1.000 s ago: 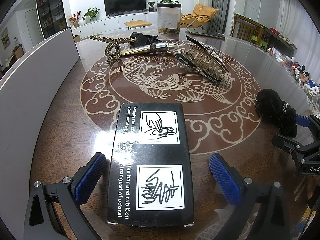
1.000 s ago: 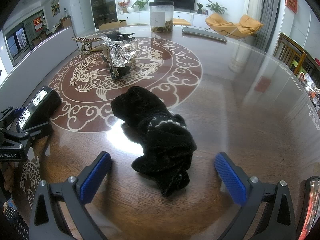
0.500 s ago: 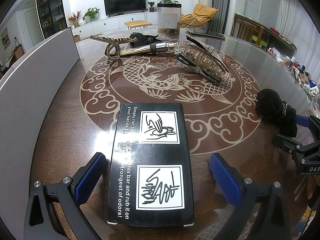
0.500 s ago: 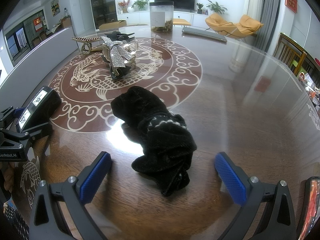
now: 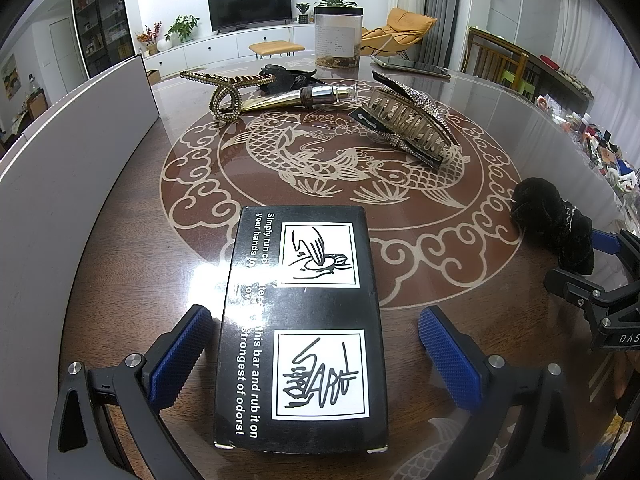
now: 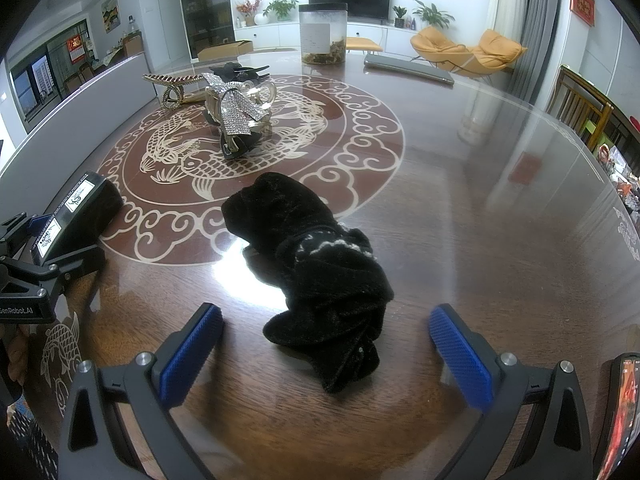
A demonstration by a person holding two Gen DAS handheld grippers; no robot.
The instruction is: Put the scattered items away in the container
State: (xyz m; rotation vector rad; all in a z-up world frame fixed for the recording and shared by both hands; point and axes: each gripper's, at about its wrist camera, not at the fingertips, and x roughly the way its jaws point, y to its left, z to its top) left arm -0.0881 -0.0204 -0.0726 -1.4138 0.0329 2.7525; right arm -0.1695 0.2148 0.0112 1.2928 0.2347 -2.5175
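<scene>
A black box with white drawings (image 5: 304,328) lies flat on the table between the open fingers of my left gripper (image 5: 316,354); it also shows in the right wrist view (image 6: 74,216). A black velvet scrunchie (image 6: 320,272) lies between the open fingers of my right gripper (image 6: 326,350); it shows at the right in the left wrist view (image 5: 554,226). Farther back lie a rhinestone claw clip (image 5: 408,120), a gold hair clip (image 5: 224,88), a gold tube (image 5: 296,96) and a black clip (image 5: 284,74). The grey container wall (image 5: 60,168) stands along the left.
The round wooden table (image 6: 480,200) has a fish pattern under glass. A clear jar (image 5: 338,38) and a grey flat case (image 6: 408,66) sit at the far edge. A phone (image 6: 618,412) lies at the near right. Chairs stand beyond the table on the right.
</scene>
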